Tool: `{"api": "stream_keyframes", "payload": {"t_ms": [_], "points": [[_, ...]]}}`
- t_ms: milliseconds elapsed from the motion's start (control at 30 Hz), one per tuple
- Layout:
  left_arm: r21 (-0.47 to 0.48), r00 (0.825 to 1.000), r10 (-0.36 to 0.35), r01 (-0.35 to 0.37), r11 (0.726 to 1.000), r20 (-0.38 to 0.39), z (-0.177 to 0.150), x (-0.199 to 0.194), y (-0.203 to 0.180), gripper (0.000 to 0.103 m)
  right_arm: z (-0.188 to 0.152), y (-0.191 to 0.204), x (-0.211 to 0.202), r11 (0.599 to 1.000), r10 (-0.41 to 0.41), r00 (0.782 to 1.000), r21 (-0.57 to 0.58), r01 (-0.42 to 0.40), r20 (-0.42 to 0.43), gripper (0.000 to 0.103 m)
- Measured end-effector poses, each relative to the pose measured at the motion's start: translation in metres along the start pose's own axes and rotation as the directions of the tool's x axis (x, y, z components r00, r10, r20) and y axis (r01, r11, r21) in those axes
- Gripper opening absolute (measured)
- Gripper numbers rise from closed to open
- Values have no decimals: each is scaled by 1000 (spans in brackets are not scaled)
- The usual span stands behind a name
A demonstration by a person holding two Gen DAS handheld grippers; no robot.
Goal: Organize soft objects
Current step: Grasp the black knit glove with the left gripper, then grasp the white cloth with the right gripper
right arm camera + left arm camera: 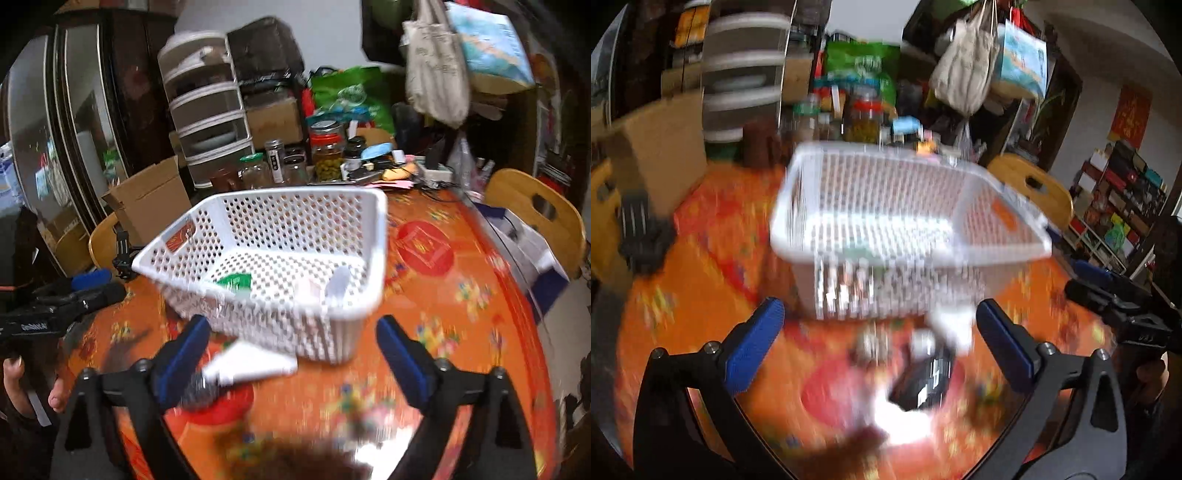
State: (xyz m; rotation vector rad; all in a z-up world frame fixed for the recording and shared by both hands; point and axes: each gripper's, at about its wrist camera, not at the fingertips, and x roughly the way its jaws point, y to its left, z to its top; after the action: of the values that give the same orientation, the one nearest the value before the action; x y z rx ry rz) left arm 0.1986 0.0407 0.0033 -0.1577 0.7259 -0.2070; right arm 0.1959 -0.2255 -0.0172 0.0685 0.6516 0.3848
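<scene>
A white perforated plastic basket stands on the round orange table. Inside it lie a green-and-white item and a pale soft item. In front of the basket lie a white flat object, a dark black object and a brown furry thing. My left gripper is open above these, holding nothing. My right gripper is open and empty, close to the basket's near wall. Both views are blurred.
Jars, bottles and clutter crowd the table's far edge. A cardboard box and a drawer unit stand at the back left. Wooden chairs flank the table. Bags hang above.
</scene>
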Motion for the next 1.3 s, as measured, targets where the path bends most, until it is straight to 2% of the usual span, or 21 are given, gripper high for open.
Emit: {"api": "stream_keyframes", "payload": {"t_ms": [100,200,267,633,667,733,767,800,933,1033,1200,1300], "points": [[-10,998,-2,1,1000,-68,-40,16,-4,103,-37,-8,4,997,4,1000,79,-4,-1,94],[-3,992,-24,24,1000,-122,-67,33,-14,103,-60,-17,22,989,33,998,148,-23,-60,94],[-1,990,-45,45,999,-136,-75,40,-22,103,-68,-20,27,985,44,996,172,-30,-78,94],[53,990,-14,22,998,-137,-77,61,-52,103,-72,-24,43,982,44,996,185,-28,-81,94],[49,990,-29,36,998,-141,-77,66,-53,100,-72,-23,43,983,43,996,182,-27,-83,94],[44,988,-51,58,997,-145,-79,70,-52,82,-72,-22,44,984,40,995,179,-24,-90,94],[53,987,-36,45,998,-154,-80,73,-53,57,-72,-22,45,984,41,995,177,-24,-93,94],[54,986,-34,43,998,-163,-82,76,-53,50,-72,-21,45,984,40,995,176,-24,-93,94],[76,992,-49,58,995,-117,-87,65,-53,49,-72,-19,48,984,45,994,178,-25,-104,94],[88,996,-32,39,995,-80,-91,47,-41,49,-71,-9,55,983,86,988,175,-63,-128,94],[31,999,-8,9,999,-34,-90,30,-7,49,-65,11,67,987,105,983,135,-85,-153,94],[-7,999,-29,29,1000,-31,-91,29,7,49,-57,24,77,991,98,982,109,-81,-160,94]]}}
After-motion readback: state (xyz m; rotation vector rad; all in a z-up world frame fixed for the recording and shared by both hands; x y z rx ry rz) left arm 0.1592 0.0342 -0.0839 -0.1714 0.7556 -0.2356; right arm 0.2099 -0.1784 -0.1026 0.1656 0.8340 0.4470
